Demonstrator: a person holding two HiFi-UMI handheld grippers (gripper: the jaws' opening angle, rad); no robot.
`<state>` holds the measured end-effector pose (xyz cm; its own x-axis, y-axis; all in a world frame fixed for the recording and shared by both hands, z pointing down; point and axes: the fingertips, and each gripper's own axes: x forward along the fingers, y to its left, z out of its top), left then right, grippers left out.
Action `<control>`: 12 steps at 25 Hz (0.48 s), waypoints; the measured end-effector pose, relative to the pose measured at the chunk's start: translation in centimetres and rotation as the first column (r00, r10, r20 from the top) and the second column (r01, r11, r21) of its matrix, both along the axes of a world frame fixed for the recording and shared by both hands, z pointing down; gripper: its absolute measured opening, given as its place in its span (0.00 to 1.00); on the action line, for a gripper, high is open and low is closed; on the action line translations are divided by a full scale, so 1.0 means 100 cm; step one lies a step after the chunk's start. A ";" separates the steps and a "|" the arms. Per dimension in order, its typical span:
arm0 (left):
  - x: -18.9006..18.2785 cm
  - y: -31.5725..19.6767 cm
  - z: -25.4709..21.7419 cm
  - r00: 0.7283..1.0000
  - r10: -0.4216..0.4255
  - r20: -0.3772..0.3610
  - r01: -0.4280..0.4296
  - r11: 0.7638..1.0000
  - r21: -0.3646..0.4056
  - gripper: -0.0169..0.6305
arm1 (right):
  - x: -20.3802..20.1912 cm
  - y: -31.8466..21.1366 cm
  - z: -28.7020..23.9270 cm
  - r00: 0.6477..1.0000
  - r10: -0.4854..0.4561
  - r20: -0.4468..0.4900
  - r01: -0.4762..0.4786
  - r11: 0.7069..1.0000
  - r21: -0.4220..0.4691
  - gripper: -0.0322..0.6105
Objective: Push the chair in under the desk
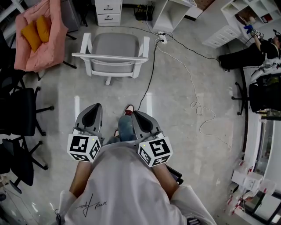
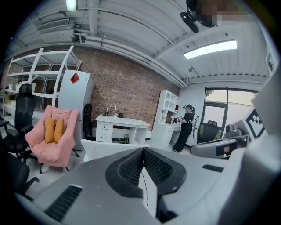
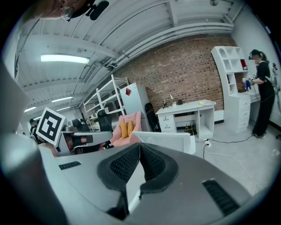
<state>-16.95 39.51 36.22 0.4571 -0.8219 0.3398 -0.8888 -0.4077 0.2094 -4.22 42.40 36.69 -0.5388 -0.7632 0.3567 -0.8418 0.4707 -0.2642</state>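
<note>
Head view: chair (image 1: 112, 55) untouched, seemingly short of the white desk (image 1: 108, 11). Left gripper (image 1: 95, 107) and right gripper (image 1: 134, 114) well back, fingers clenched, empty. Whole push remains.

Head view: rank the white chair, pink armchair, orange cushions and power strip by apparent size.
1. white chair and pink armchair: about alike. The armchair is cut off by the picture's top edge, so I won't rank these two.
2. orange cushions.
3. power strip, the smallest.
</note>
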 end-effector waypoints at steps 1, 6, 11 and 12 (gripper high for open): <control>0.001 -0.007 0.000 1.000 -0.001 0.005 0.001 1.000 -0.001 0.03 | 0.002 -0.007 0.000 1.000 -0.003 0.001 0.003 1.000 0.001 0.09; 0.013 -0.040 0.002 0.999 0.002 0.032 -0.001 1.000 -0.010 0.03 | 0.014 -0.042 0.003 1.000 -0.011 0.015 0.012 1.000 -0.005 0.09; 0.020 -0.072 0.004 0.998 0.002 0.070 0.000 1.000 -0.029 0.03 | 0.021 -0.078 0.002 0.999 -0.021 0.040 0.022 1.000 -0.008 0.09; 0.022 -0.078 0.004 0.997 0.002 0.077 0.000 1.000 -0.030 0.03 | 0.023 -0.086 0.002 0.999 -0.025 0.043 0.026 1.000 -0.006 0.09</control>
